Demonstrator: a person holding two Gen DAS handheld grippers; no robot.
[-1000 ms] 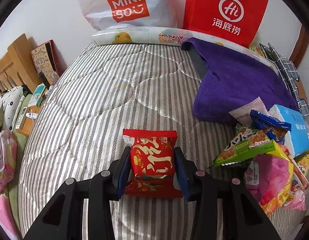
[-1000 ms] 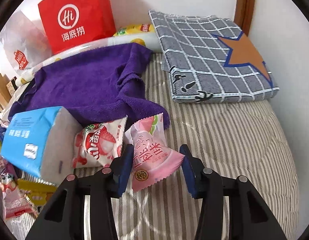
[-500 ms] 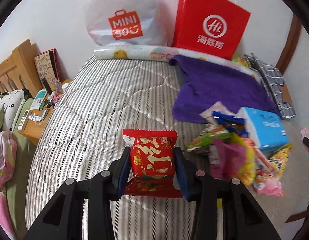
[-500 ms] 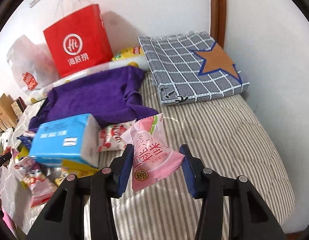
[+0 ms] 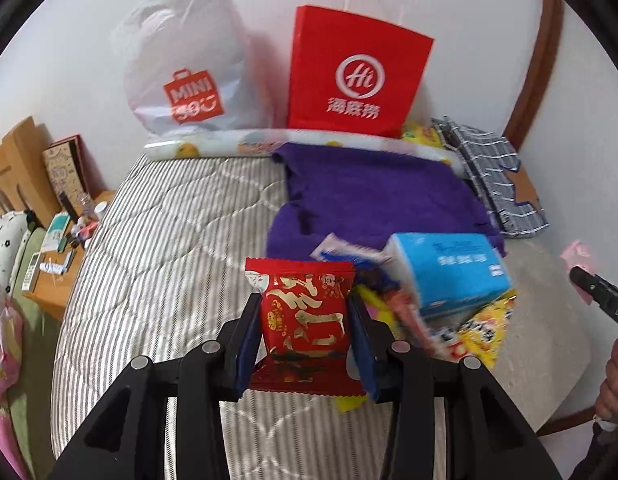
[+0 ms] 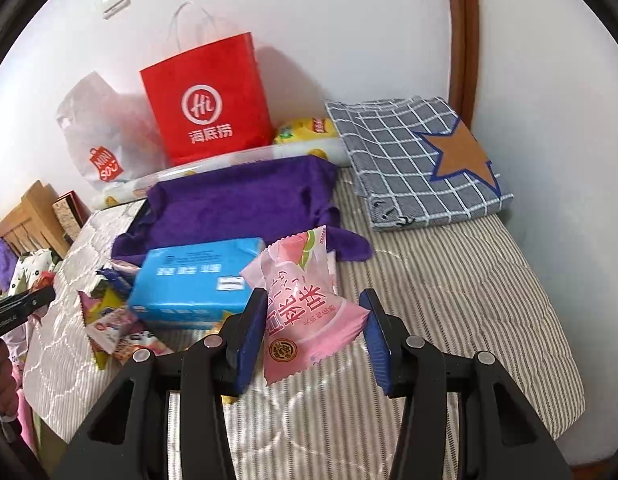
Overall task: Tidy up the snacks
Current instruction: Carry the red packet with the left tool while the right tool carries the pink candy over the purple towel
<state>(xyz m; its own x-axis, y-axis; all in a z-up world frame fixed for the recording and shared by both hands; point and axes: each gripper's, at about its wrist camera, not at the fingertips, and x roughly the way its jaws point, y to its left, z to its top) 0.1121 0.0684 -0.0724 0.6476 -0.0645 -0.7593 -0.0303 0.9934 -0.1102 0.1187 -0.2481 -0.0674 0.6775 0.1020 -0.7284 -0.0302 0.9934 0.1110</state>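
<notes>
From the left wrist we see a striped bed (image 5: 157, 240) against a white wall, with a red paper bag (image 5: 355, 80) at the bed's far edge. Left of the bag the bed is bare; below it a purple towel (image 5: 373, 196) and the snack pile (image 5: 449, 292). Our left gripper (image 5: 305, 320) fingers clamp a red snack packet (image 5: 305, 308).

From the right wrist, right of the bag lies a checked cloth (image 6: 413, 160), then bare bed. Our right gripper (image 6: 313, 328) fingers pinch a pink snack packet (image 6: 305, 312).

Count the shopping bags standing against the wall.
2: a white plastic bag on the left and a red paper bag beside it, both behind the purple towel. Others may be hidden.
</notes>
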